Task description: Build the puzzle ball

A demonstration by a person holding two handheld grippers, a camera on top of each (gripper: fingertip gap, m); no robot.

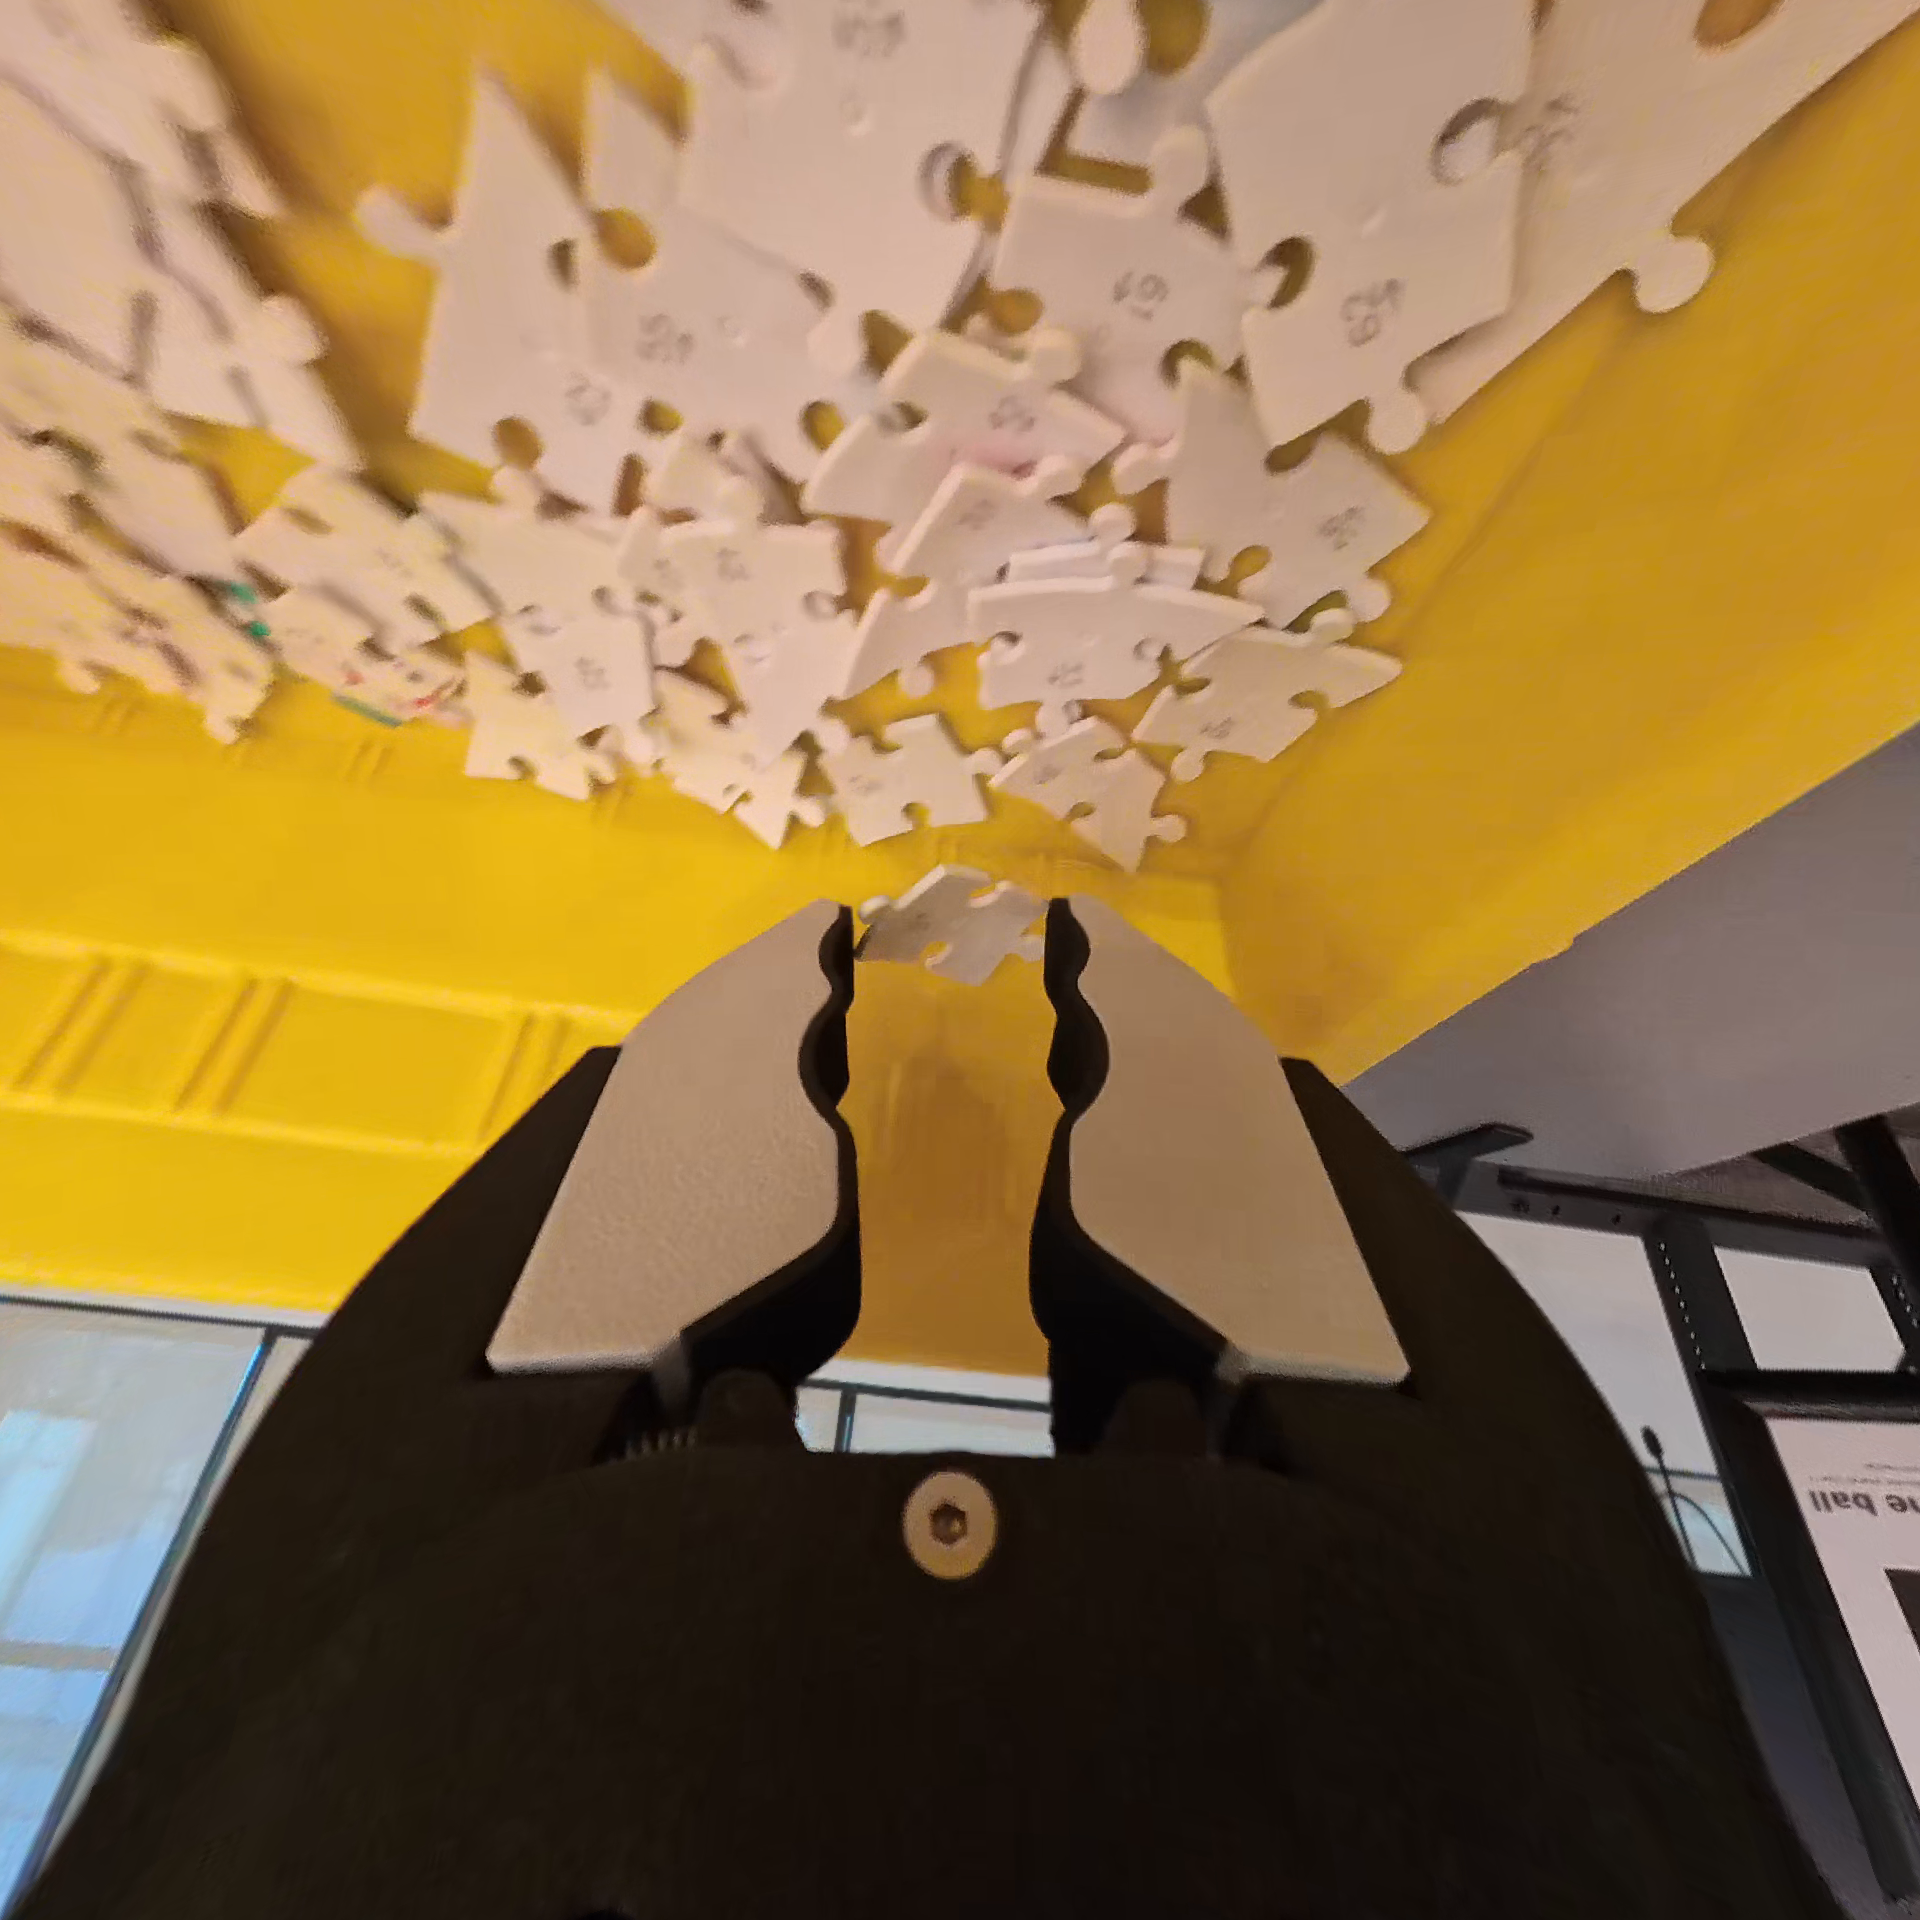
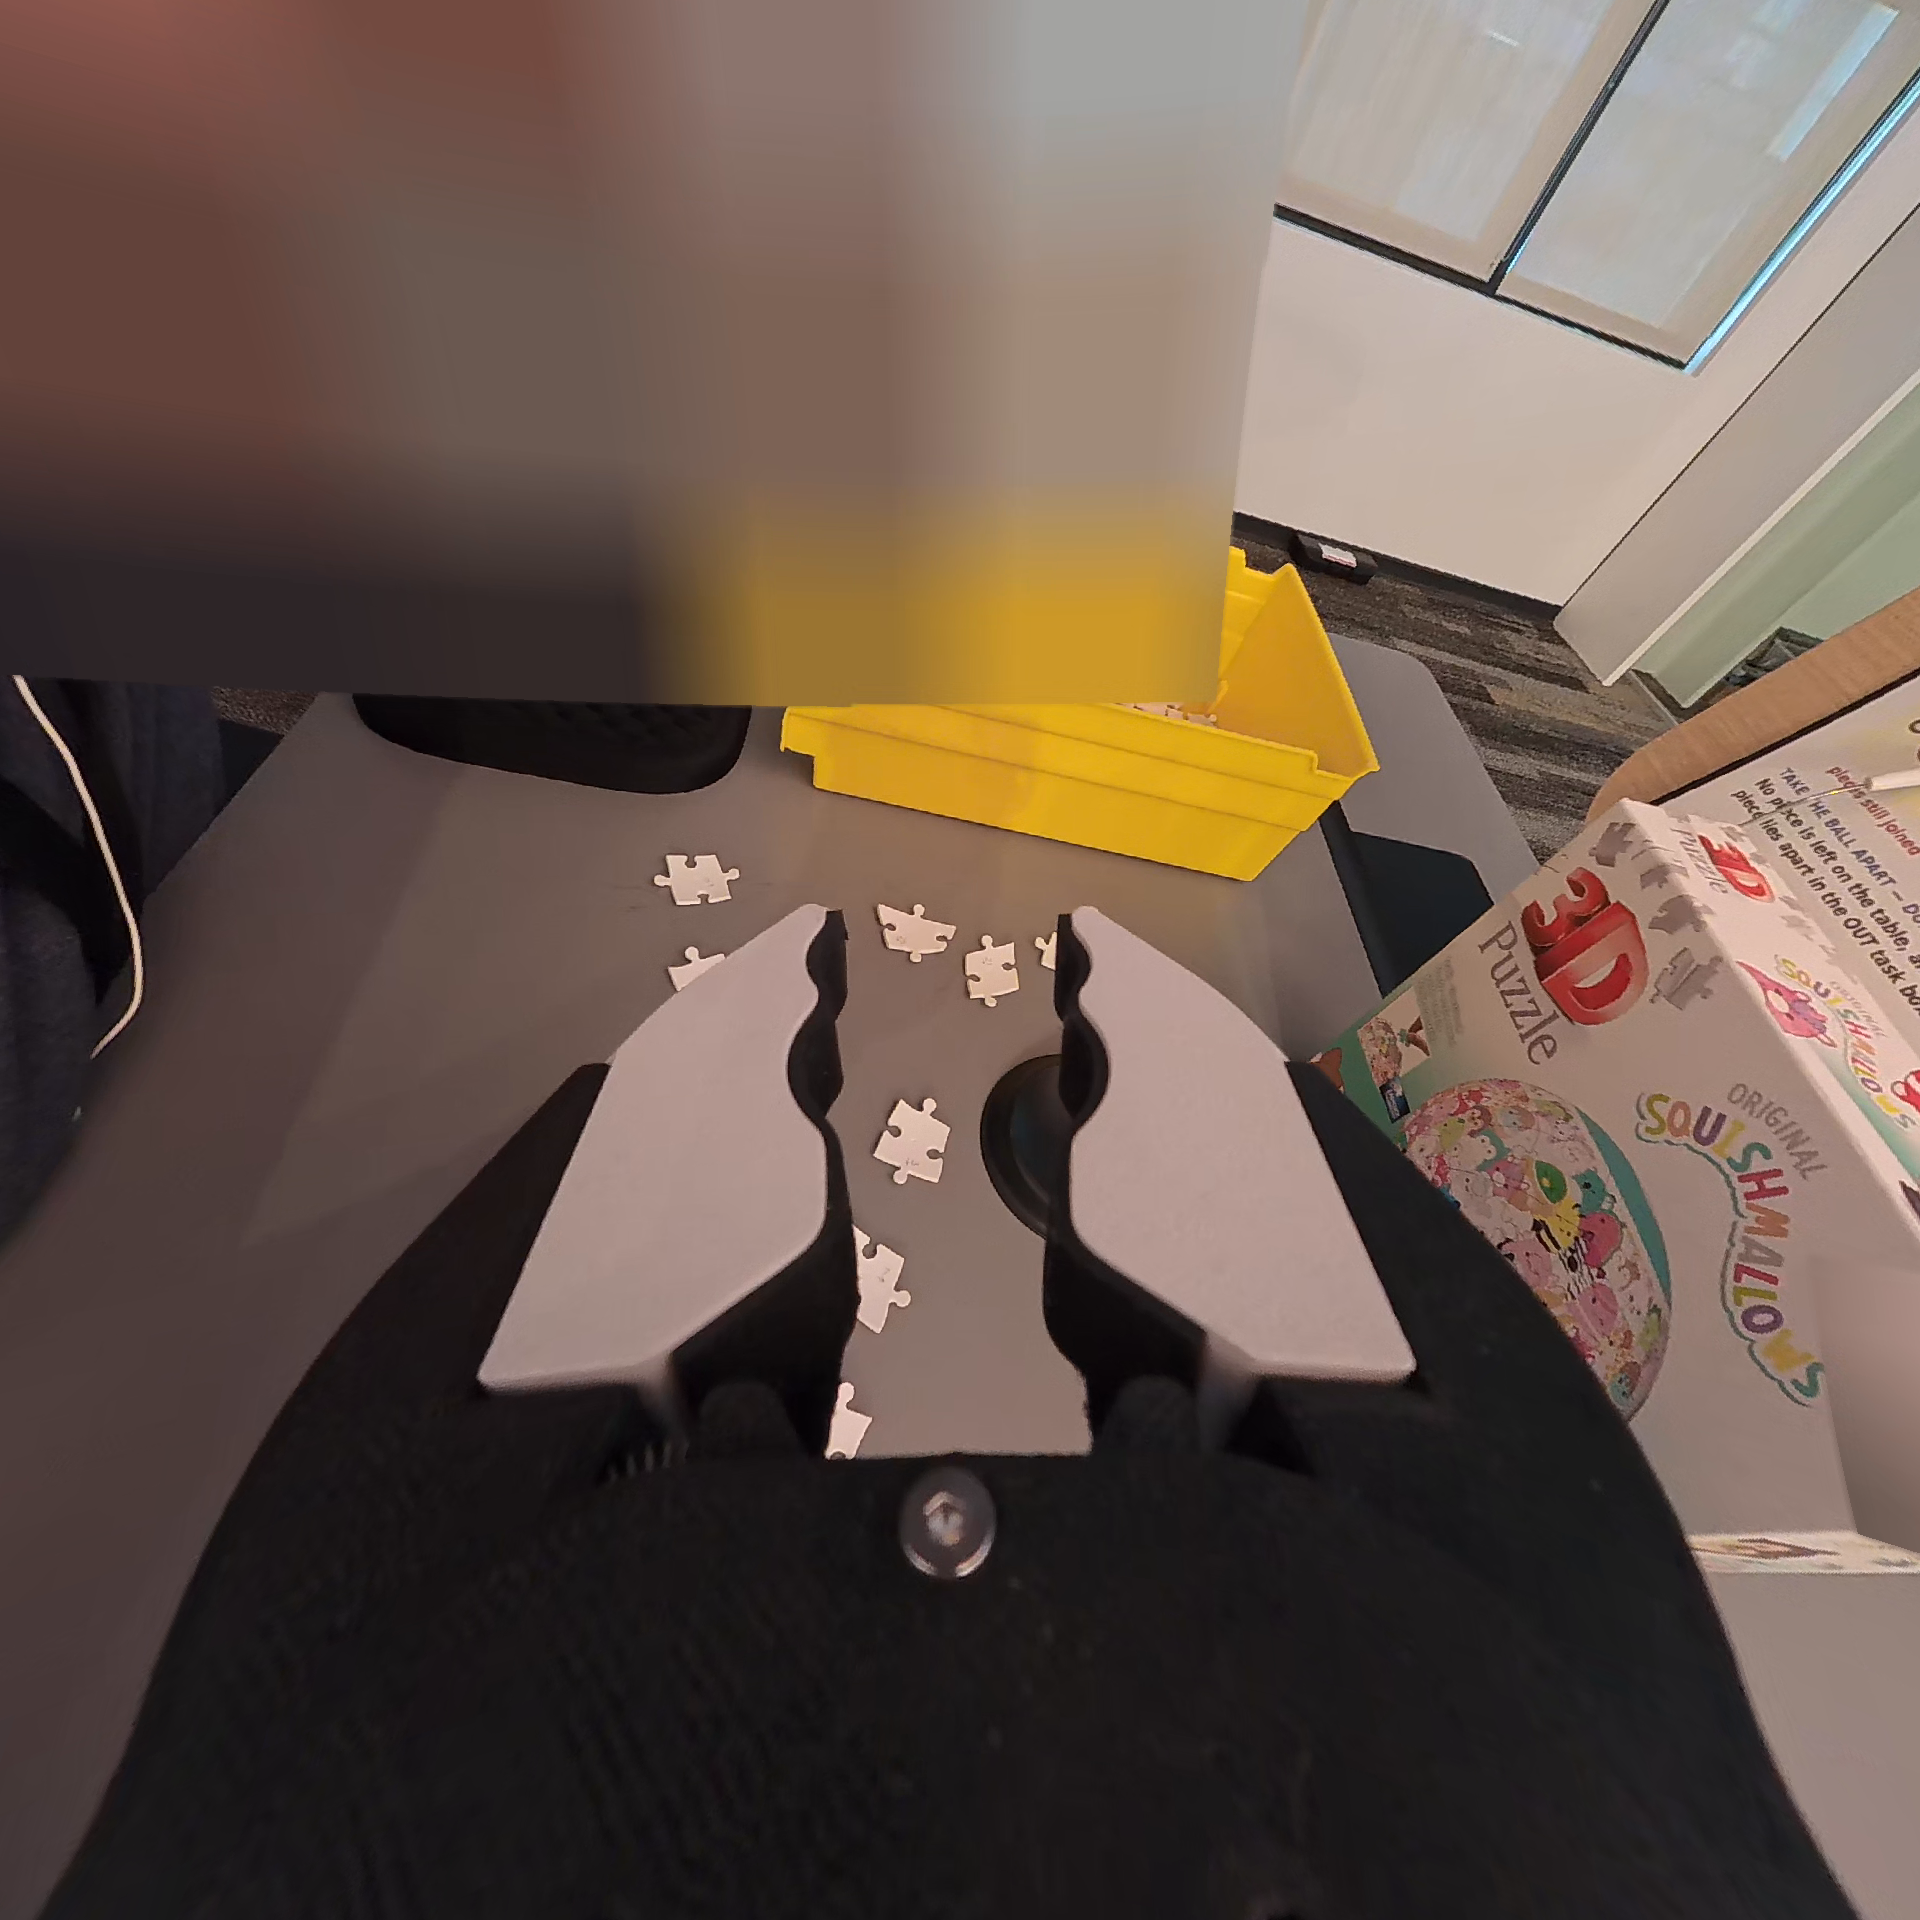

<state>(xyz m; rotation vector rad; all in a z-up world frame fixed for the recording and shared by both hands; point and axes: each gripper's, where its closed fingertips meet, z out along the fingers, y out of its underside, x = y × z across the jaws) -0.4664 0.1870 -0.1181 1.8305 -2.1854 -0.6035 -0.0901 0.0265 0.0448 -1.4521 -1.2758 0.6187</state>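
Observation:
In the left wrist view, which is turned upside down, a yellow bin (image 1: 623, 1091) holds a heap of white puzzle pieces (image 1: 935, 582), blank side showing. My left gripper (image 1: 951, 914) holds one white puzzle piece (image 1: 956, 932) between its fingertips, just off the heap near the bin wall. In the right wrist view my right gripper (image 2: 951, 935) is open and empty above a grey table (image 2: 416, 1039). Several white pieces lie loose on the table, one between the fingers (image 2: 912, 1141) and others beyond the tips (image 2: 914, 930).
The yellow bin (image 2: 1091, 790) stands at the far side of the table. A puzzle box (image 2: 1610, 1091) with a printed sheet (image 2: 1860, 873) behind it stands at the right. A black round grommet (image 2: 1013, 1153) sits in the tabletop. A person's dark sleeve (image 2: 62, 883) is at the left. About 45 centimetres separates my left fingertips from my right.

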